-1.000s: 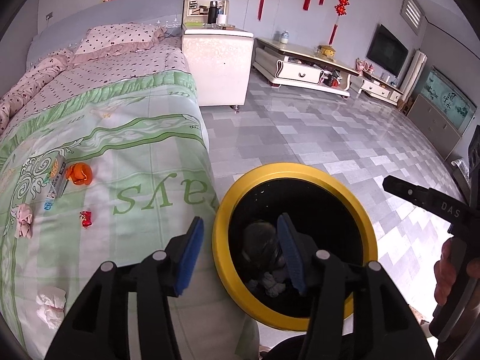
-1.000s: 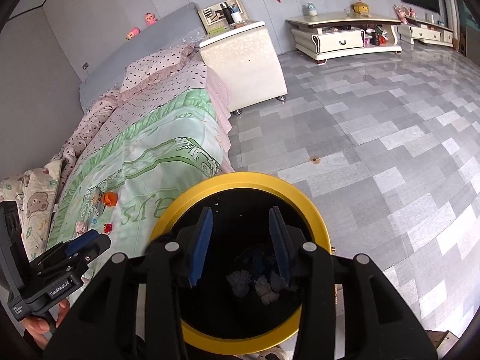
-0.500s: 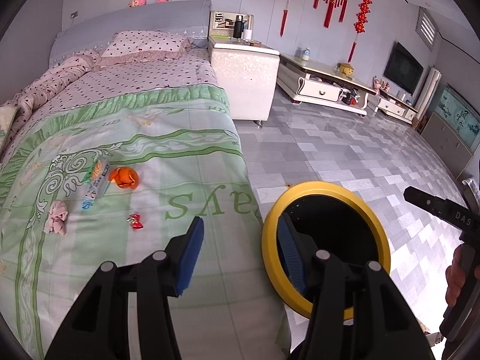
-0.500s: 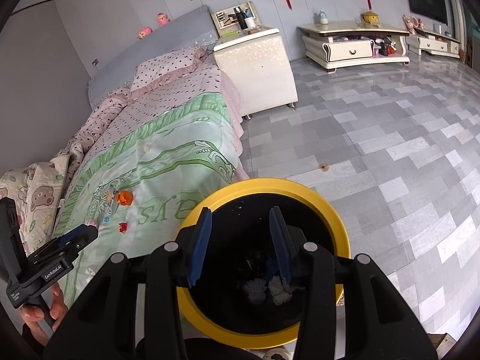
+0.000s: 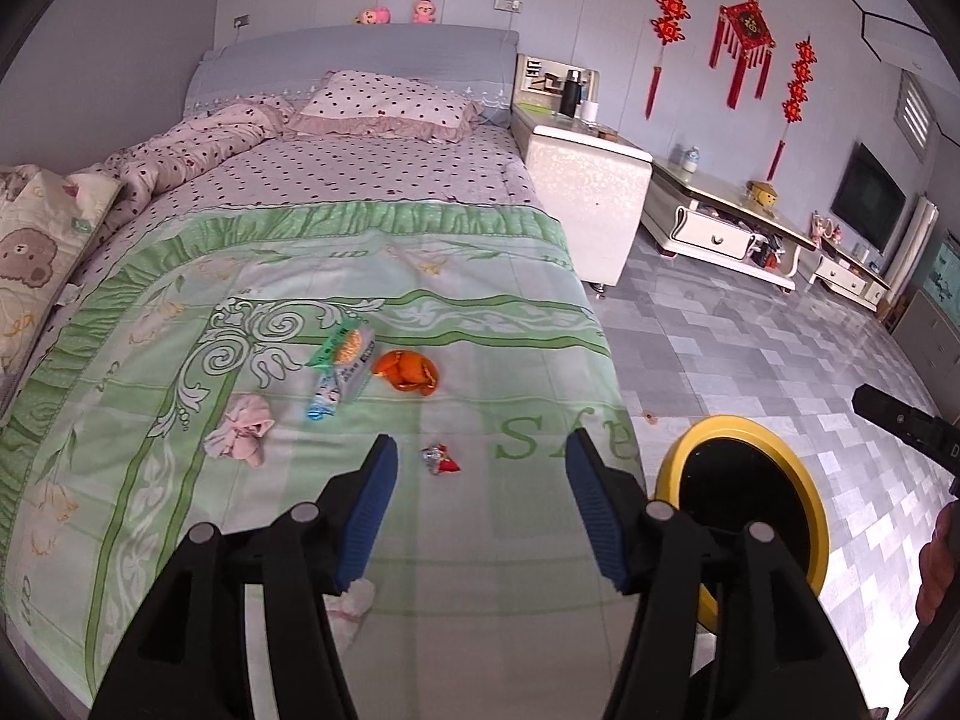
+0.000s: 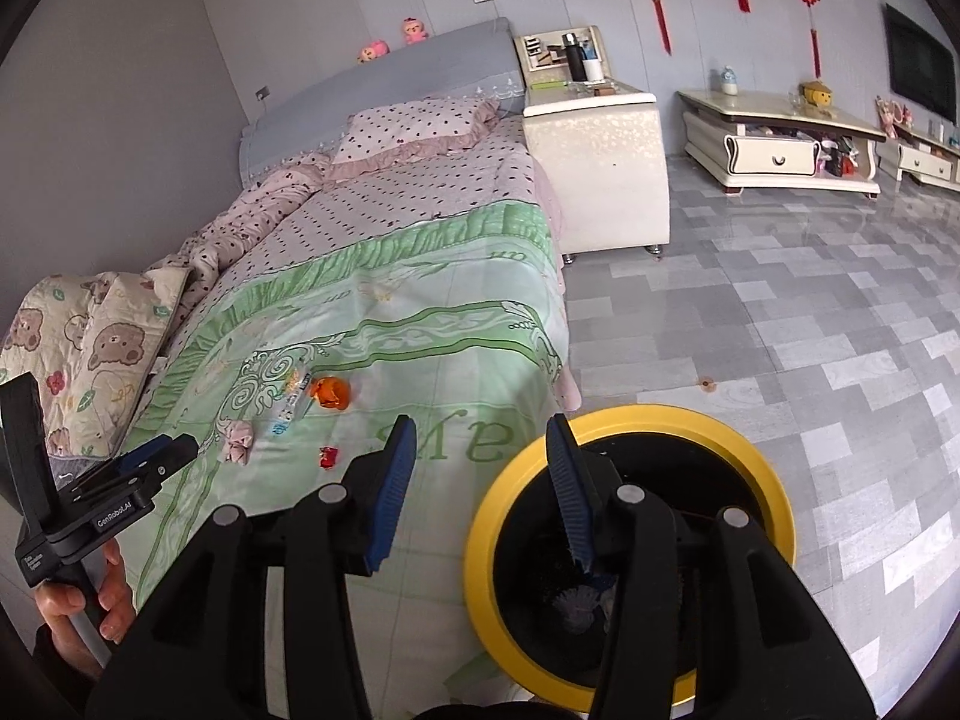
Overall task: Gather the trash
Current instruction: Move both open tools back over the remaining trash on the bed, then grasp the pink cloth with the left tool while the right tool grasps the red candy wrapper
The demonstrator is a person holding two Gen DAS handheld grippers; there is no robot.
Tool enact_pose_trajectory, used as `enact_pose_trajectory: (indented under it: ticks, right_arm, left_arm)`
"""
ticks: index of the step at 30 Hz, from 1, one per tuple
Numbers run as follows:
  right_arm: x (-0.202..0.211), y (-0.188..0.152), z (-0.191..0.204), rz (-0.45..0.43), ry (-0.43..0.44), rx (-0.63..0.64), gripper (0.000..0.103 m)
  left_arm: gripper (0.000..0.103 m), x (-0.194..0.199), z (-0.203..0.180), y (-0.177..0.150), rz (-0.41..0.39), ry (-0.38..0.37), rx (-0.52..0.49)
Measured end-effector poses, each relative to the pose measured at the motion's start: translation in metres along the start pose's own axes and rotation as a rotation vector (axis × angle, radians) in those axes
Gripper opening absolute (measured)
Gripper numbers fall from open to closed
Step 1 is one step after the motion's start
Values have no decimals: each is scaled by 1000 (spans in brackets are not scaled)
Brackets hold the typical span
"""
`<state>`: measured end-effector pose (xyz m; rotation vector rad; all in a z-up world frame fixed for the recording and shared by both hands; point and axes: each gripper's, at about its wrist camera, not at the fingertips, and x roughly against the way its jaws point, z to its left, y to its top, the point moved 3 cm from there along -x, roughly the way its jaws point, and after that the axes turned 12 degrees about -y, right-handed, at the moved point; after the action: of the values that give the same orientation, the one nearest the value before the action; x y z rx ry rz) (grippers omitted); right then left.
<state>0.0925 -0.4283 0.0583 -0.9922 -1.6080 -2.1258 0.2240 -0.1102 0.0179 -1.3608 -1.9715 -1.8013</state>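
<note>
Trash lies on the green bedspread (image 5: 480, 324): an orange peel (image 5: 405, 371) (image 6: 330, 391), snack wrappers (image 5: 345, 360) (image 6: 291, 399), a crumpled pink tissue (image 5: 240, 435) (image 6: 237, 441), a small red candy wrapper (image 5: 441, 459) (image 6: 328, 456) and a pale tissue (image 5: 351, 600) partly under my left finger. The black bin with a yellow rim (image 5: 738, 423) (image 6: 660, 417) stands on the floor by the bed. My left gripper (image 5: 480, 498) hangs over the bed just short of the candy wrapper, jaws opening, nothing between them. My right gripper (image 6: 480, 480) straddles the bed edge and bin rim, jaws opening, empty.
A white nightstand (image 5: 585, 198) stands beside the bed and a low TV cabinet (image 5: 720, 228) along the far wall. Grey tiled floor (image 6: 780, 312) spreads to the right. A pillow (image 5: 384, 105) and bunched quilts lie at the head. Crumpled tissues (image 6: 576, 603) sit inside the bin.
Both grippers swung from over the bin toward the bed and rose; the bin slid to the right in both views. Both pairs of jaws stand wider apart than before.
</note>
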Motion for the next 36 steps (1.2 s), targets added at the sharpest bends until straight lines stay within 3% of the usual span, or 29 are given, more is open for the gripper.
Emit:
enact_pose_trajectory:
  ticks: [12, 20, 36]
  right_arm:
    - [-39, 5, 117, 2, 91, 133, 49]
    - [-86, -11, 179, 47, 113, 236, 49]
    - [-201, -58, 237, 207, 89, 358, 49]
  left_arm:
    - [68, 15, 90, 8, -25, 115, 102]
    - [70, -3, 138, 9, -6, 175, 140]
    - [70, -70, 226, -9, 91, 246, 236]
